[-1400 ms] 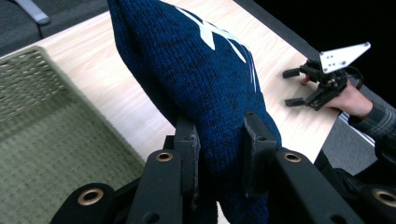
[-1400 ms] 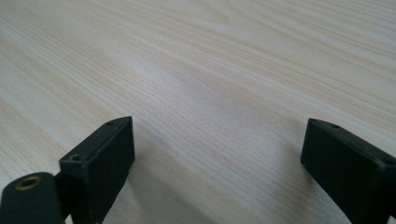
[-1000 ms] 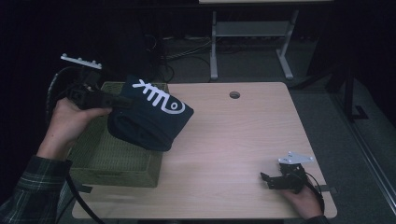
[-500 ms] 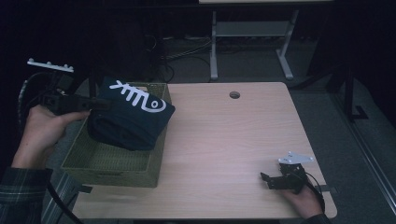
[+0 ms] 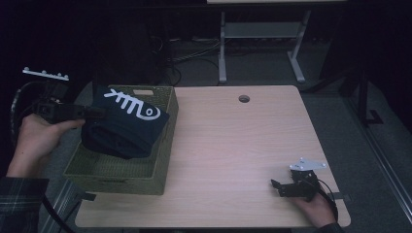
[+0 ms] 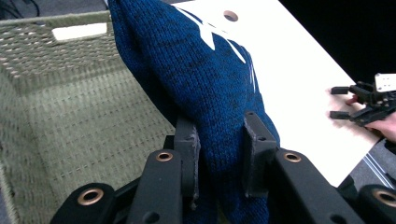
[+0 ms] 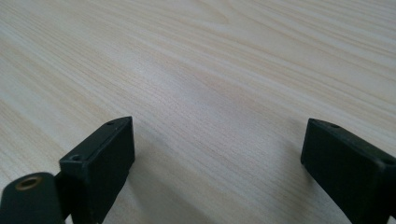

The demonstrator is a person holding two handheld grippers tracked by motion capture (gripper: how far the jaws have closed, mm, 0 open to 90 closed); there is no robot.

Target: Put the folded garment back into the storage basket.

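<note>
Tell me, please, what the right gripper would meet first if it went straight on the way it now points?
The right gripper points left across the bare table, jaws open. The way looks free until the green woven basket, probably its near right wall, though depth is hard to judge.

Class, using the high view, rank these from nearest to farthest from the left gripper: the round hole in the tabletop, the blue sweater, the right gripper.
1. blue sweater: clamped in the left gripper, over the basket.
2. round hole: far edge of the table, mid-width.
3. right gripper: near right corner, resting on the table.

wooden table (image 5: 233, 145), metal frame (image 5: 257, 36), floor cables (image 5: 189, 53)
</note>
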